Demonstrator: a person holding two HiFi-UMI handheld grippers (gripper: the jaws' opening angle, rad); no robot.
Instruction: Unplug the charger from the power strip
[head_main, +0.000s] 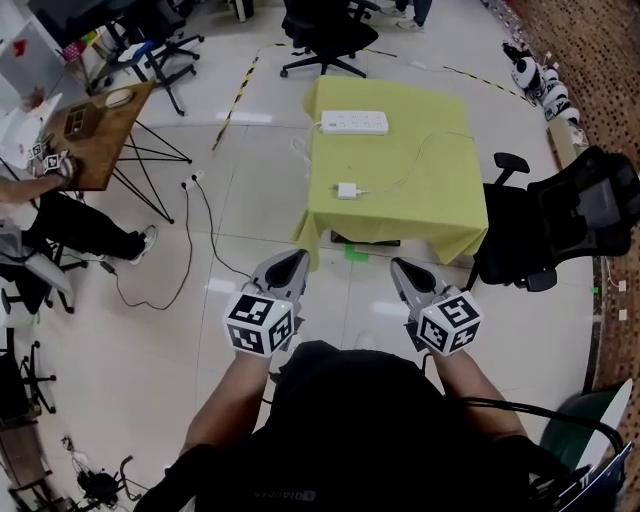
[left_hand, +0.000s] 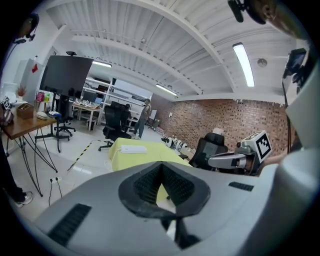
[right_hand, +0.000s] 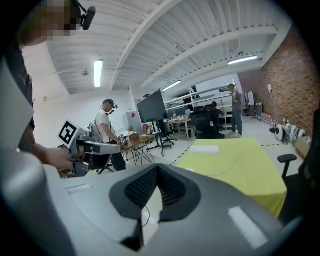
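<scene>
A white power strip (head_main: 354, 122) lies at the far side of a yellow-green table (head_main: 440, 215). A small white charger (head_main: 347, 190) lies nearer the table's middle, apart from the strip, and its thin cable curls off to the right. Both grippers hang over the floor short of the table's near edge. My left gripper (head_main: 292, 262) is shut with nothing in it, and so is my right gripper (head_main: 400, 268). The left gripper view shows the shut jaws of the left gripper (left_hand: 161, 167) with the power strip (left_hand: 133, 148) far beyond. In the right gripper view, the right gripper (right_hand: 159, 170) aims toward the power strip (right_hand: 205, 149).
A black office chair (head_main: 565, 215) stands right of the table, and another chair (head_main: 325, 35) stands behind it. At the left are a wooden desk (head_main: 100, 125) and a seated person (head_main: 60, 220). Cables (head_main: 190, 235) trail over the tiled floor.
</scene>
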